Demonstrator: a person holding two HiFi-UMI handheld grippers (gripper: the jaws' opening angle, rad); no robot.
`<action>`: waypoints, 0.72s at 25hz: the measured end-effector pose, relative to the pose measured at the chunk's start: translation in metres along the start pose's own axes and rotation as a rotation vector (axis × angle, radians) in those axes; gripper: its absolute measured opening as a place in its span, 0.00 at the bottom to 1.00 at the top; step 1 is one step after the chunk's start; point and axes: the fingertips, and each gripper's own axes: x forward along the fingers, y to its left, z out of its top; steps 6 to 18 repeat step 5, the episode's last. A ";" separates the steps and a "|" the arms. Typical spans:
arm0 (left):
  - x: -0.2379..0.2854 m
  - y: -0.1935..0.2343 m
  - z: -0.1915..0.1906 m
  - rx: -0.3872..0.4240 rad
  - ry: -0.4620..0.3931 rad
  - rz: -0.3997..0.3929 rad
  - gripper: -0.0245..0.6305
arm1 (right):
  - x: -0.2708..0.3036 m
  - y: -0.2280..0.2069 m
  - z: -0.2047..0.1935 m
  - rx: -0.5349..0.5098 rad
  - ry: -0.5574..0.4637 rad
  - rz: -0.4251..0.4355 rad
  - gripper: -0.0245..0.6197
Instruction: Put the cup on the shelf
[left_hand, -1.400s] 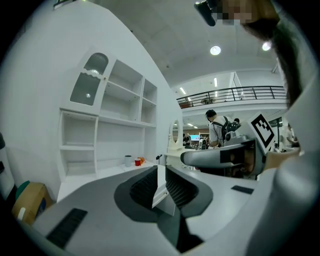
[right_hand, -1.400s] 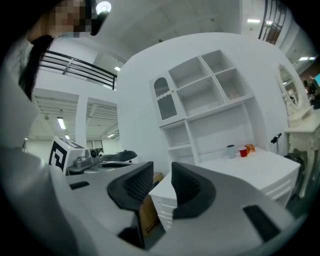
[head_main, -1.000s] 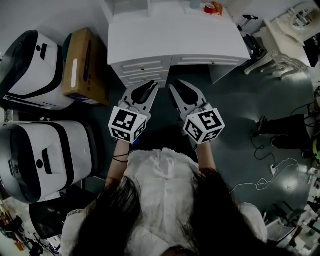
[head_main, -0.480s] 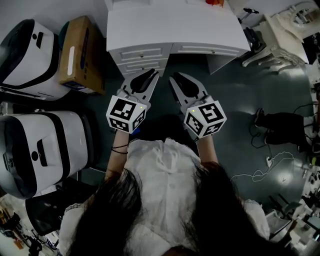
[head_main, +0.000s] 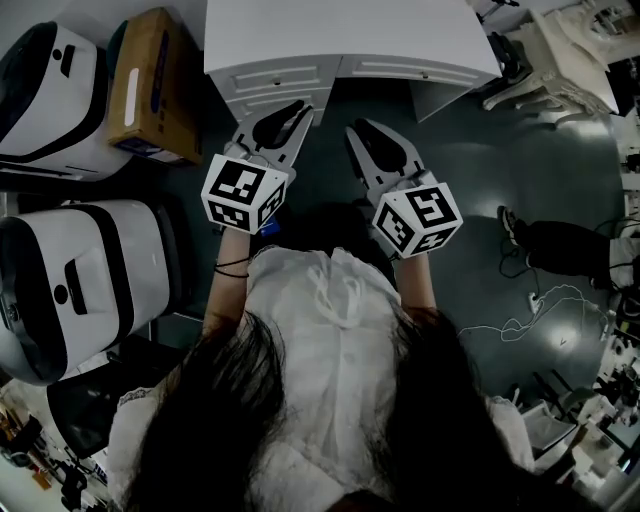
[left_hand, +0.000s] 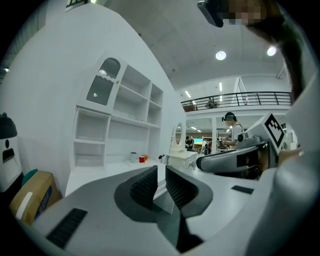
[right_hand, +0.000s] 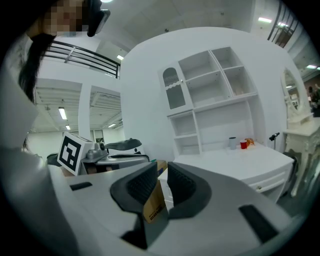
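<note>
Small grey cup (right_hand: 232, 142) upright on desk (right_hand: 225, 161); left gripper (left_hand: 161, 172), right gripper (right_hand: 162, 171) jaws together

The head view is dim and murky, with pale glare on the floor (head_main: 560, 150). Both gripper views are bright (ceiling lamps (left_hand: 220, 55) overhead), fisheye-curved, black-cornered.

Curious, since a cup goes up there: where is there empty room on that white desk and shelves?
The desk top is bare in front of the grey cup and red cup, which cluster at its back. The open shelf compartments all look empty.
</note>
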 end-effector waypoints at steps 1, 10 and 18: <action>0.000 0.003 0.001 0.002 -0.003 0.005 0.13 | -0.001 -0.001 0.001 0.000 -0.006 -0.004 0.15; 0.001 0.011 0.003 0.003 -0.012 0.022 0.13 | -0.005 -0.008 0.004 -0.002 -0.020 -0.023 0.15; 0.001 0.011 0.003 0.003 -0.012 0.022 0.13 | -0.005 -0.008 0.004 -0.002 -0.020 -0.023 0.15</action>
